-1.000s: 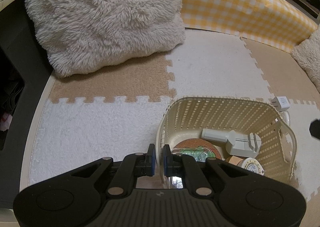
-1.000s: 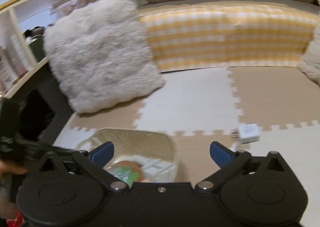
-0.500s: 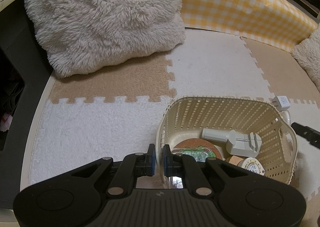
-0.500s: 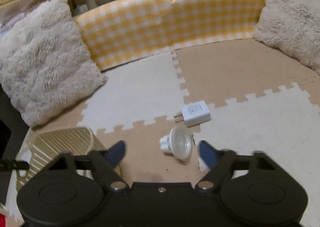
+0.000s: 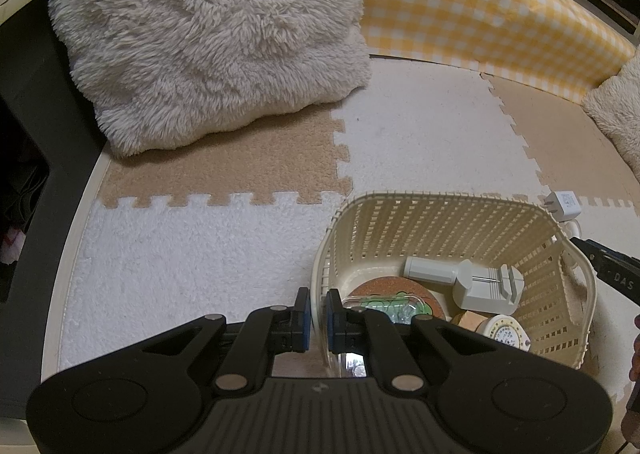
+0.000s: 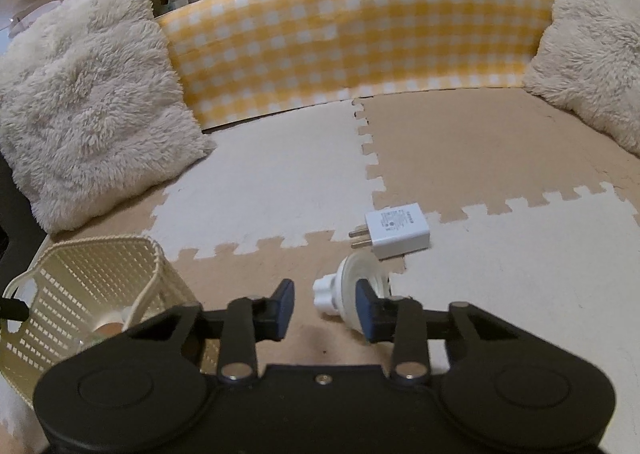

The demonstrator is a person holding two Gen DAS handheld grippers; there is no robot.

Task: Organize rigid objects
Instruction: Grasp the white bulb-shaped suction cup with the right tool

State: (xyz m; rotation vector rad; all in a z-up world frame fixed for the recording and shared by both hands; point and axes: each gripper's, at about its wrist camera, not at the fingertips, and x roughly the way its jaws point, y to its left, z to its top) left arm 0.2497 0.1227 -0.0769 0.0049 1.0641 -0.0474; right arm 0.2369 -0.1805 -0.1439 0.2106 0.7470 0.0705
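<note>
A small white plastic fitting (image 6: 352,292), shaped like a disc with a ridged knob on one side, is lying on a tan foam mat tile (image 6: 248,286). The right gripper (image 6: 324,308) is hovering low over it. Its jaws have just been closing; the blue pad of the right-hand finger is sitting in front of the disc, while the other pad is standing apart from the knob with tan mat showing between them, so the jaws are not yet pinching it. Just beyond the fitting, a white plug-in wall charger (image 6: 396,230) is lying flat with its two metal prongs pointing left, very near the fitting.

To the left is standing a cream slotted plastic basket (image 5: 452,221). The left gripper (image 5: 318,312) is pinching the basket's near rim, its blue pads pressed against the wall from inside and outside. Inside the basket are lying a grey tool with a cylindrical handle (image 5: 466,280), a round cork coaster (image 5: 376,288), a clear case with green contents (image 5: 386,304) and a round white dial-faced object (image 5: 506,334).

The interlocking mat is alternating white and tan squares. A fluffy cream cushion (image 5: 208,33) is resting at the back left, a yellow-and-white checked bolster (image 6: 352,37) is running along the back, and a second fluffy cushion (image 6: 592,45) is sitting at the right.
</note>
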